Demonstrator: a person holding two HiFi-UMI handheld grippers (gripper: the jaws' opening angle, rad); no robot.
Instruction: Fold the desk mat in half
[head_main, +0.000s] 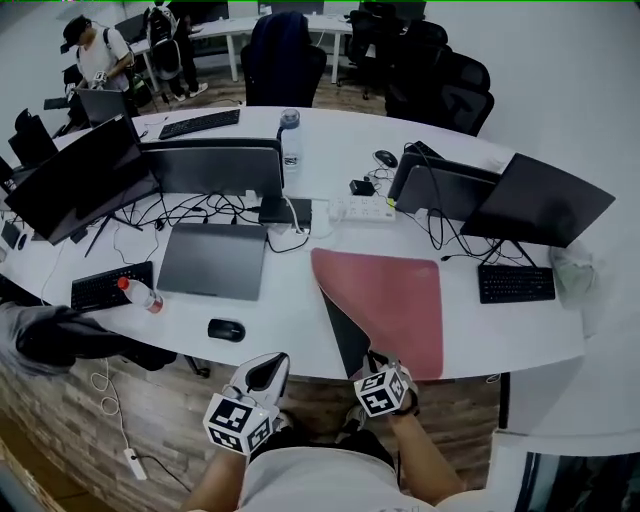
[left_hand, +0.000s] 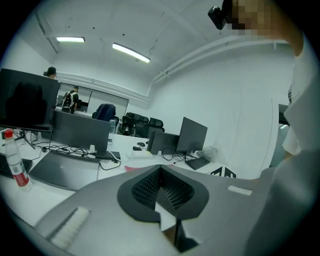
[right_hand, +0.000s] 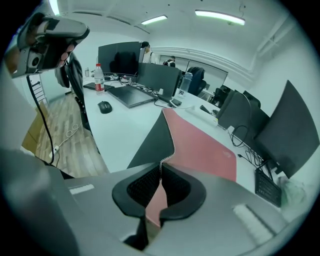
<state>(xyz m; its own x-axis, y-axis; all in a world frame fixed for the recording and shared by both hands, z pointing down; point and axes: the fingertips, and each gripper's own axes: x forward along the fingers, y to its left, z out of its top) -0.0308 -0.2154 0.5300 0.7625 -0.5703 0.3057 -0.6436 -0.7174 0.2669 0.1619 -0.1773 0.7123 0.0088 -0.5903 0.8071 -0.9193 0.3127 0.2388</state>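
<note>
A red desk mat (head_main: 395, 300) lies on the white desk (head_main: 290, 310), right of the middle. Its near left corner is lifted and curled over, showing the black underside (head_main: 345, 335). My right gripper (head_main: 376, 360) is at the desk's front edge, shut on that raised corner. In the right gripper view the mat's edge (right_hand: 161, 162) runs between the pads, and the red top (right_hand: 200, 147) stretches away beyond. My left gripper (head_main: 266, 366) hangs in front of the desk edge, off the mat. In the left gripper view it (left_hand: 160, 169) is shut with nothing held.
A closed grey laptop (head_main: 213, 260), a black mouse (head_main: 226, 329), a red-capped bottle (head_main: 140, 294) and a keyboard (head_main: 112, 285) lie left of the mat. Right of it is another keyboard (head_main: 515, 283). Behind stand monitors (head_main: 215, 168), a power strip (head_main: 362, 208) and cables.
</note>
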